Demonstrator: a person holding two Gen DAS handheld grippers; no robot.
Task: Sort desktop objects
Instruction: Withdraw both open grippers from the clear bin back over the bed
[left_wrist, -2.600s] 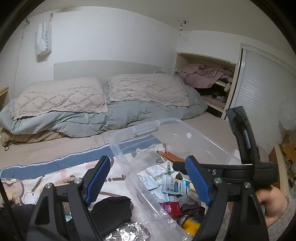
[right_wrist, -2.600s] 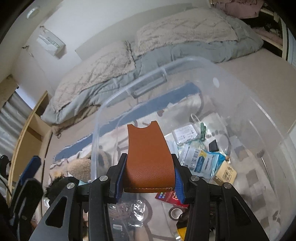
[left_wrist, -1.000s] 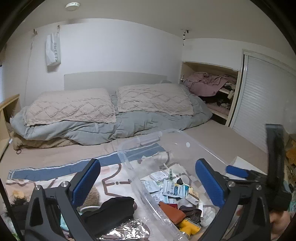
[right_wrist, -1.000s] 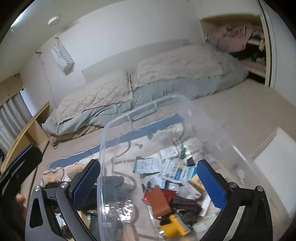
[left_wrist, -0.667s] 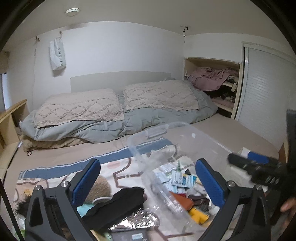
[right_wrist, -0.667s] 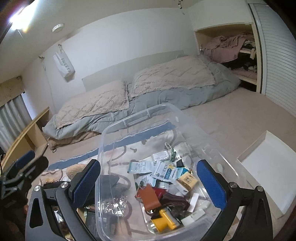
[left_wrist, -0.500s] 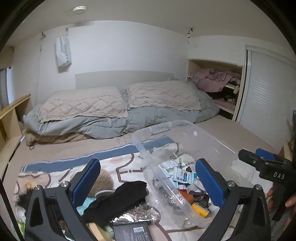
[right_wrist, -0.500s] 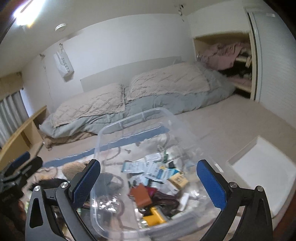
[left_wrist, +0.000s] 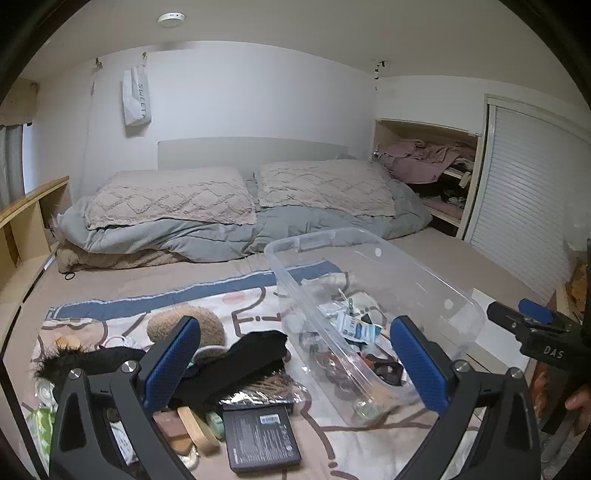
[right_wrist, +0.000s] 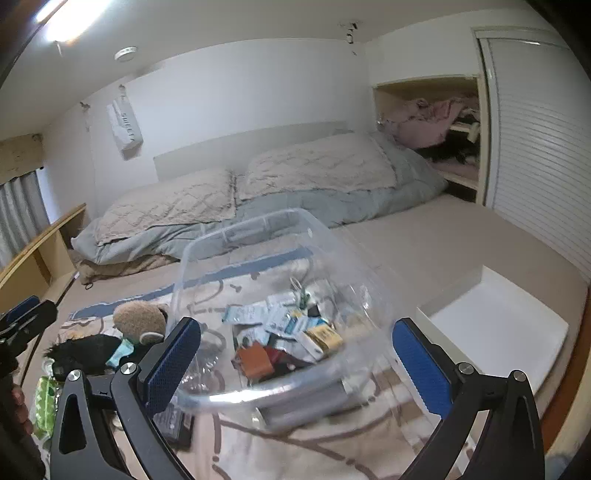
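**So: both grippers empty above the bed clutter**

Right now the left gripper (left_wrist: 295, 362) hangs w/ jaws spread wide, nothing between the blue pads (left_wrist: 171, 360). Right gripper (right_wrist: 295, 362) same: jaws wide apart, holding nothing. The clear plastic bin (left_wrist: 436, 291) sits on the patterned blanket (left_wrist: 243, 306) on the bed, approx. in front of both. Inside it: sachets, a small box, a brown leather pouch (right_wrist: 254, 360), other bits too jumbled to tell. Left of the bin, loose on the blanket: a black cloth (left_wrist: 255, 354), a brown plush toy (left_wrist: 184, 325), a dark flat box (left_wrist: 262, 437) nearest the left gripper, a foil pack just beyond it. A white lid (right_wrist: 495, 332) lies right of the bin. Right-wrist view is blurred at the bin's near rim
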